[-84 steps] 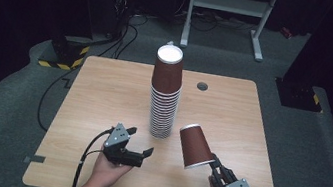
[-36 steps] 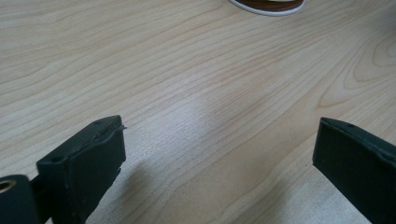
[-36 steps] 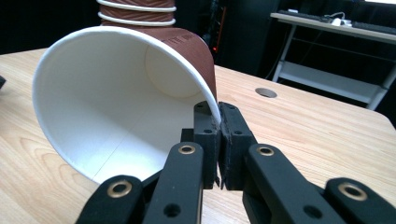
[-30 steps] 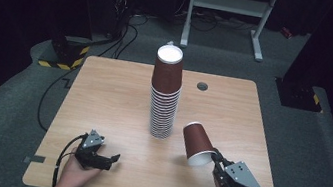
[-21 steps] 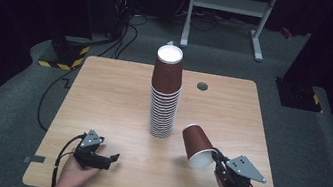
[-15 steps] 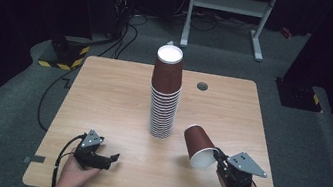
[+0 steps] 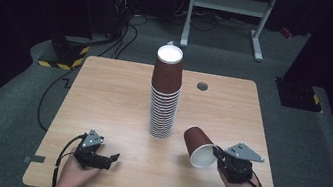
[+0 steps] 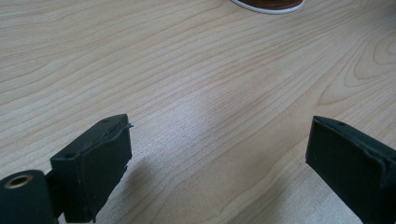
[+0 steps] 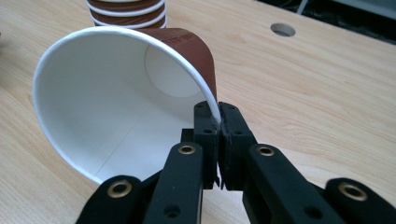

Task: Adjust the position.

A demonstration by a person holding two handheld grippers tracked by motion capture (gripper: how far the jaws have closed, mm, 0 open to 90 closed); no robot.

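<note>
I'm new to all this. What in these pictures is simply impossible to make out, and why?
- How many cups the stack holds: in the high view its rims are too small and tight to count; the right gripper view cuts it off at the top edge.
- Whether the held cup touches the table: its own wall hides the underside in the right gripper view.
- The dark room behind the table in the high view: too dim.
</note>
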